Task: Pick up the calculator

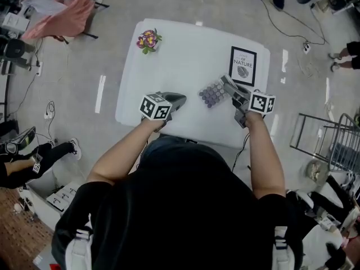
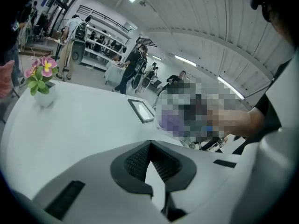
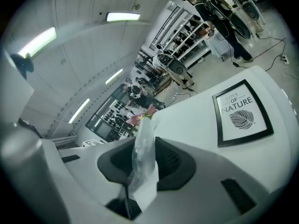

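Hard to make out first. In the head view the person, in a dark top, covers the near edge of the white table. From that height it cannot be told whether the calculator touches the tabletop or hangs clear of it. In the right gripper view the calculator is seen edge-on, only a thin, pale, translucent strip with its keys out of sight. In the left gripper view a blurred patch covers what lies ahead of the jaws and to their right, so neither the calculator nor the other tool can be read there.

Left to right:

- **Flower pot:** One flower pot with pink and yellow blooms stands well ahead of the left gripper and off to its left, well apart from it.
- **Left gripper:** Its jaws are together, tips meeting, with nothing between them. Bare tabletop lies beyond them.
- **Calculator:** The one calculator is grey with rows of round keys. It sticks out past the tips of the right gripper, on the side toward the left gripper.
- **Right gripper:** Its jaws are clamped on the calculator's edge.
- **Framed print:** One black-framed print reading "NATURE" lies flat on the table ahead of the right gripper and to its right, apart from the calculator.

There are two grippers, each with one cube: the left marker cube and the right marker cube.
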